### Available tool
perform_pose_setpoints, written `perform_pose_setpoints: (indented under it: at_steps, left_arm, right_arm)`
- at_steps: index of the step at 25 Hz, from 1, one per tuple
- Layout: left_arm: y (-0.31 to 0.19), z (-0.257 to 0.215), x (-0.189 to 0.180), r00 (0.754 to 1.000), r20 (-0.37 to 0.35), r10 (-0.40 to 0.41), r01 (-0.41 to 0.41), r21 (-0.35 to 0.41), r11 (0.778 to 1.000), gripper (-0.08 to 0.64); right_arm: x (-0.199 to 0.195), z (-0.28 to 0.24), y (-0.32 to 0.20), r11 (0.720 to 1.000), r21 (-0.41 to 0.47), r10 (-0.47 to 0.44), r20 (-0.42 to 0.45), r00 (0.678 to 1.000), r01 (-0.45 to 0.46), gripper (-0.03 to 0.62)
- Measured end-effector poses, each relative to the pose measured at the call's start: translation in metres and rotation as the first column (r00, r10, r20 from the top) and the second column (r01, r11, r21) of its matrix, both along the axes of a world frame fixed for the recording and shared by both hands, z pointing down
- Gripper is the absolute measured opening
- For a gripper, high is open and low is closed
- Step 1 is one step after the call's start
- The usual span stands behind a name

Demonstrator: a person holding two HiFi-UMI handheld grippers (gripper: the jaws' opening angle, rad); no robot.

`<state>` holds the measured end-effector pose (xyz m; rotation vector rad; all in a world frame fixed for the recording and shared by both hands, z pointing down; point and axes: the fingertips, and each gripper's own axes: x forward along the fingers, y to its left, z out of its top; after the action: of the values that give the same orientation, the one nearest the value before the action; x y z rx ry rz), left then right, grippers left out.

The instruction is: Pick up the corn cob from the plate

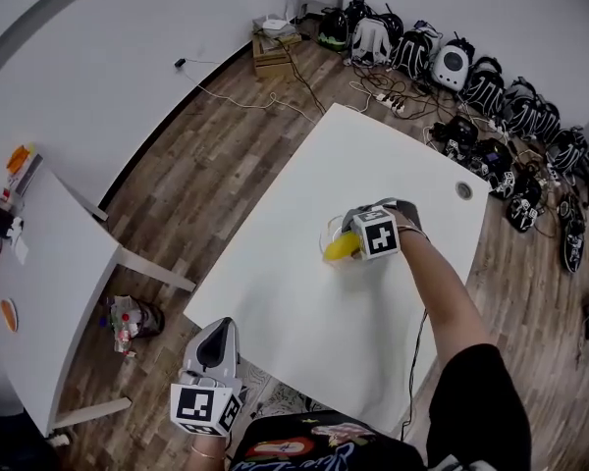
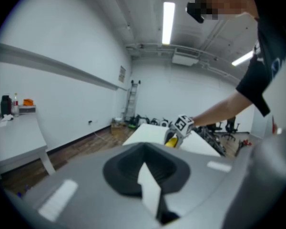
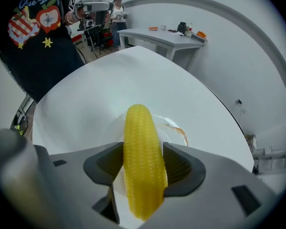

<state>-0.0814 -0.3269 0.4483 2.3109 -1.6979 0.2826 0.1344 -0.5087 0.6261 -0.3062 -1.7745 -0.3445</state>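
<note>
The yellow corn cob (image 3: 142,159) is clamped between both jaws of my right gripper (image 3: 143,163), lying lengthwise along them over the white plate (image 3: 174,130). In the head view the cob (image 1: 340,247) pokes out left of the right gripper (image 1: 358,235), above the plate's clear rim (image 1: 328,232) near the middle of the white table (image 1: 304,302). My left gripper (image 1: 216,353) hangs off the table's near-left corner, holding nothing. In the left gripper view its jaws (image 2: 148,185) are together, and the far cob (image 2: 170,140) shows small.
A second white table (image 1: 49,292) with small items stands at the left. Bags and backpacks (image 1: 471,77) line the far wall, with cables (image 1: 265,101) on the wooden floor. A brown smear (image 3: 180,131) marks the plate's edge.
</note>
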Motion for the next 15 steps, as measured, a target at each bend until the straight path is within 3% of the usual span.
perform_pose_setpoints:
  at_steps: [3, 5, 6, 8, 10, 13, 15]
  left_arm:
    - [-0.001, 0.001, -0.007, 1.000, 0.001, -0.010, 0.010, 0.011, 1.000, -0.003]
    - [-0.004, -0.004, -0.011, 1.000, -0.001, -0.017, 0.017, 0.029, 0.999, -0.002]
    - [-0.005, -0.008, -0.011, 1.000, -0.003, -0.013, 0.013, 0.043, 0.999, -0.003]
    - [-0.008, -0.017, -0.005, 1.000, -0.002, 0.010, -0.010, 0.075, 0.997, -0.002]
    - [-0.011, -0.027, 0.006, 0.999, 0.000, 0.043, -0.043, 0.107, 0.993, -0.003]
    - [-0.017, -0.049, 0.026, 0.995, 0.003, 0.102, -0.101, 0.163, 0.981, -0.003]
    - [-0.020, -0.065, 0.043, 0.989, 0.013, 0.149, -0.149, 0.203, 0.968, -0.002]
  right_arm:
    - [0.000, -0.015, 0.002, 0.991, 0.022, 0.124, 0.157, 0.980, -0.129, 0.247]
    - [-0.002, -0.040, 0.007, 0.965, 0.010, 0.245, 0.333, 0.911, -0.263, 0.247]
    - [-0.002, -0.057, 0.011, 0.941, -0.014, 0.310, 0.433, 0.846, -0.338, 0.247]
    - [0.001, -0.098, 0.024, 0.878, -0.098, 0.421, 0.625, 0.658, -0.469, 0.247]
    - [0.009, -0.141, 0.042, 0.805, -0.201, 0.484, 0.766, 0.423, -0.558, 0.247]
    - [0.024, -0.198, 0.079, 0.710, -0.344, 0.492, 0.867, 0.084, -0.614, 0.247]
    - [0.037, -0.229, 0.106, 0.659, -0.415, 0.469, 0.879, -0.089, -0.628, 0.247]
